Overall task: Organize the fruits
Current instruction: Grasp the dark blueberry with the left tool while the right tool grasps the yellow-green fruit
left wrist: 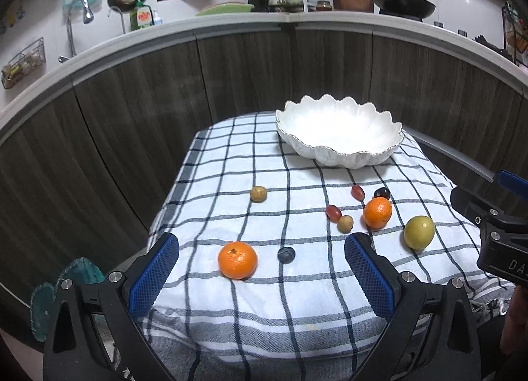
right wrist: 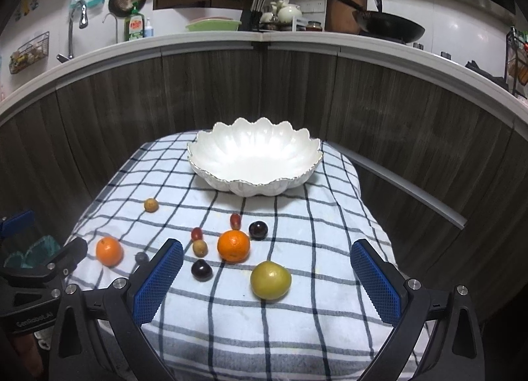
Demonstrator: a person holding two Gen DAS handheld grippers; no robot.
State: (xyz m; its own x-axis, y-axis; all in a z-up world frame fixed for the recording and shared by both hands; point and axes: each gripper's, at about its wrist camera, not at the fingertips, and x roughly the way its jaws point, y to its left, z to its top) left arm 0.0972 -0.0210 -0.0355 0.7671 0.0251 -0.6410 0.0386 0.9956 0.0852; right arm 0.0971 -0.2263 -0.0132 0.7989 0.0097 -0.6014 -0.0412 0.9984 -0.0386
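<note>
A white scalloped bowl (left wrist: 340, 131) (right wrist: 254, 158) stands empty at the far end of the checked cloth. Loose fruit lies in front of it: two oranges (left wrist: 237, 259) (left wrist: 378, 212), a green-yellow fruit (left wrist: 419, 232) (right wrist: 270, 279), dark plums (right wrist: 258, 229) (right wrist: 201, 269), red grapes (left wrist: 333, 212) (left wrist: 358, 191), small tan fruits (left wrist: 258, 193) (left wrist: 345, 223) and a blueberry (left wrist: 286, 254). My left gripper (left wrist: 262, 273) is open, with the near orange and blueberry just ahead between its fingers. My right gripper (right wrist: 267, 278) is open around the green-yellow fruit's position, above the cloth.
The checked cloth (left wrist: 231, 163) covers a small raised surface with drops on all sides. Dark wood panelling (left wrist: 132, 110) curves behind it under a counter with a wok (left wrist: 406, 6) and dish soap (left wrist: 143, 16). The right gripper's body (left wrist: 501, 235) sits at the cloth's right edge.
</note>
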